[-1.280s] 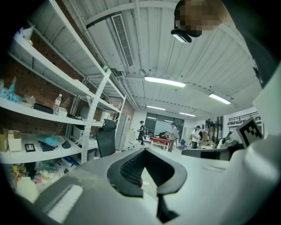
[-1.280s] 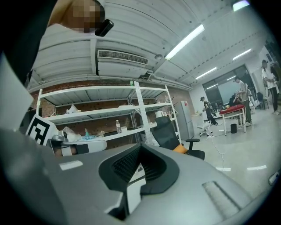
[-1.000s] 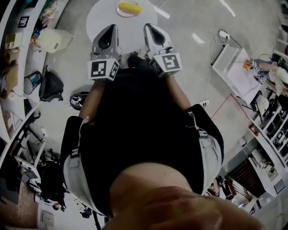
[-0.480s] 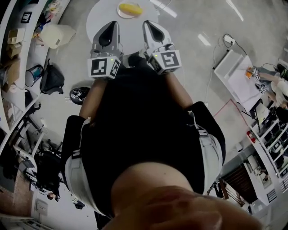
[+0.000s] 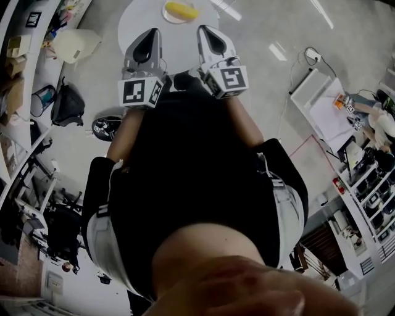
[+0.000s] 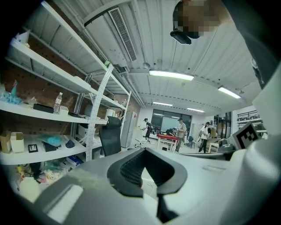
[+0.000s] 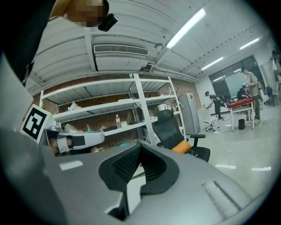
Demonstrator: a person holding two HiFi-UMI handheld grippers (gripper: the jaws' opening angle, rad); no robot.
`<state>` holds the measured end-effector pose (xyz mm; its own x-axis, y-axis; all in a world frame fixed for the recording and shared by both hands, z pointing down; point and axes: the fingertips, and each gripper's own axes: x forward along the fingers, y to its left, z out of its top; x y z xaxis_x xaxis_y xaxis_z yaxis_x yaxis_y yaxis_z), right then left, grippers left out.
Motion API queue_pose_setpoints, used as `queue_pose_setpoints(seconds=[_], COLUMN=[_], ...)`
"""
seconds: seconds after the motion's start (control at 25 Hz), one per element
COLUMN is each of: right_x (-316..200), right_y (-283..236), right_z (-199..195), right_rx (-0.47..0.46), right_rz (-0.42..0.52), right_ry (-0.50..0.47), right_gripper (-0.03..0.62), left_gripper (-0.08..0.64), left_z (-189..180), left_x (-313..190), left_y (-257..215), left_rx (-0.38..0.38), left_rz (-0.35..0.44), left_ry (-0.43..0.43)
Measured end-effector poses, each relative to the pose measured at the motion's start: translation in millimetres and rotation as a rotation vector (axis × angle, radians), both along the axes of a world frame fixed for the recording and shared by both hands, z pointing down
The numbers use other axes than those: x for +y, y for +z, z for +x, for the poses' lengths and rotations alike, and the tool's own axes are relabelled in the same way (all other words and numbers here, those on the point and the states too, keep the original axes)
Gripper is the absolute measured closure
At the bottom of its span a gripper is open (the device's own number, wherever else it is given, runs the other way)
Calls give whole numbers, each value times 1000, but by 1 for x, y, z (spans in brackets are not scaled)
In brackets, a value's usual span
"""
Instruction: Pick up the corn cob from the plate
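A yellow corn cob [image 5: 181, 9] lies on a pale plate [image 5: 167, 15] at the far side of a round white table [image 5: 179, 36], at the top of the head view. Both grippers are held side by side in front of the person's dark torso, pointing towards the table. My left gripper [image 5: 147, 37] is over the table's near left part, short of the plate. My right gripper [image 5: 209, 34] is over its near right edge. Both have their jaws together with nothing in them. Neither gripper view shows the corn: my left gripper [image 6: 147, 153] and my right gripper [image 7: 139, 148] look out across the room.
A white container [image 5: 77, 43], a black bag [image 5: 66, 106] and a dark round object [image 5: 106, 128] sit on the floor left of the table, beside shelving [image 5: 17, 46]. A white desk [image 5: 321, 92] stands at the right. An office chair [image 7: 175, 127] and distant people [image 6: 180, 131] appear in the gripper views.
Both grippers have edged a little forward towards the table. Their jaws look the same, and the corn and plate have stayed put.
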<state>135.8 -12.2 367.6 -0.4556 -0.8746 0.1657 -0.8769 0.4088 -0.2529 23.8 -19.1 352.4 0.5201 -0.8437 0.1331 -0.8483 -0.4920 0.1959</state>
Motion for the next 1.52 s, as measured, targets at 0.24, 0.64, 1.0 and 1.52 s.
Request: queue_pose_setpoints(seconds=[0.24, 0.64, 1.0, 1.52], right_x=[-17, -43, -70, -100], right_y=[10, 34, 68, 120], right_z=[11, -3, -21, -22], right_rx=[35, 101, 145, 288], right_rz=[-25, -68, -128, -192], right_ry=[47, 39, -32, -87], right_gripper=[584, 583, 583, 583], left_gripper=[554, 554, 554, 554], left_z=[-6, -16, -21, -18], left_x=[-15, -40, -65, -89], left_y=[8, 22, 43, 68], left_rx=[11, 36, 46, 66], left_rz=[-18, -55, -86, -128], left_ry=[5, 35, 35, 41])
